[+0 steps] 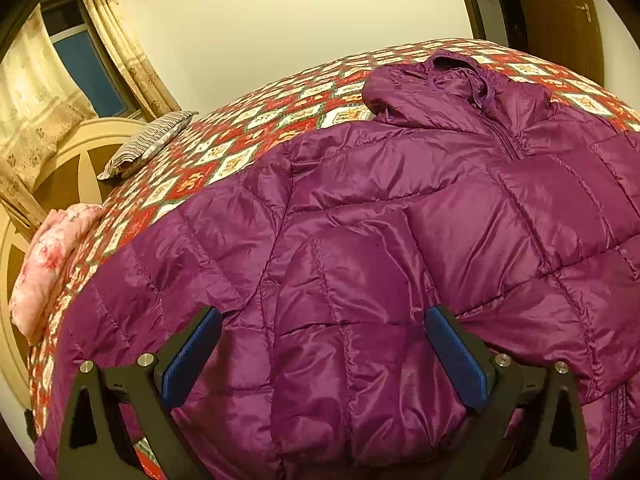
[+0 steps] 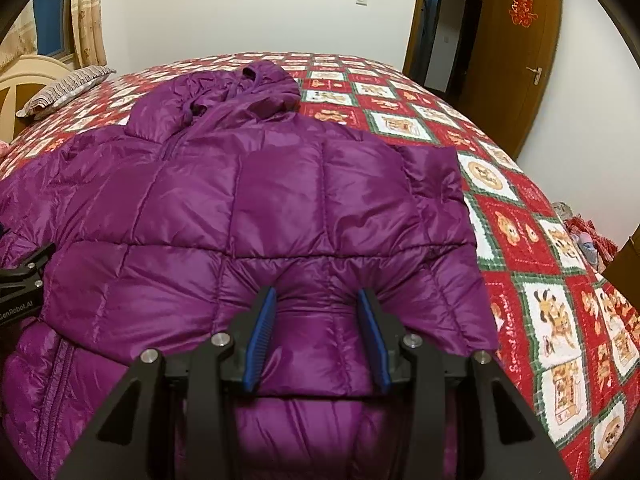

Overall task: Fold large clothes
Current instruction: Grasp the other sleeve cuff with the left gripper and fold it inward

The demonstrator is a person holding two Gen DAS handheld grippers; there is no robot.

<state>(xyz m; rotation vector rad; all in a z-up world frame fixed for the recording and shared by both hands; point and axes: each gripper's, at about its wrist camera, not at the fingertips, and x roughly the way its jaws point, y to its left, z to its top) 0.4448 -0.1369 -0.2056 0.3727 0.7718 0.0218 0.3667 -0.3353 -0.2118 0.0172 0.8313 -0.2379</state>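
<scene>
A purple quilted hooded jacket (image 1: pixel 400 220) (image 2: pixel 240 200) lies spread front-up on the bed, its hood toward the far wall. My left gripper (image 1: pixel 323 314) stands wide over the jacket's near left part. Its blue pads (image 1: pixel 192 356) press into a thick puffy fold, and the cloth puckers at both tips. My right gripper (image 2: pixel 317 294) is shut on a narrower bunched fold near the jacket's lower right, with creases fanning out from both pads (image 2: pixel 260 332). A black part of the left gripper (image 2: pixel 24 276) shows at the left edge of the right wrist view.
The jacket lies on a red patterned quilt (image 1: pixel 240 132) (image 2: pixel 540 280) that covers the bed. A striped pillow (image 1: pixel 148 144) and a pink folded blanket (image 1: pixel 48 264) lie by the cream headboard (image 1: pixel 80 148). A brown door (image 2: pixel 516 64) stands at the far right, and some clutter (image 2: pixel 580 232) sits beyond the bed's right edge.
</scene>
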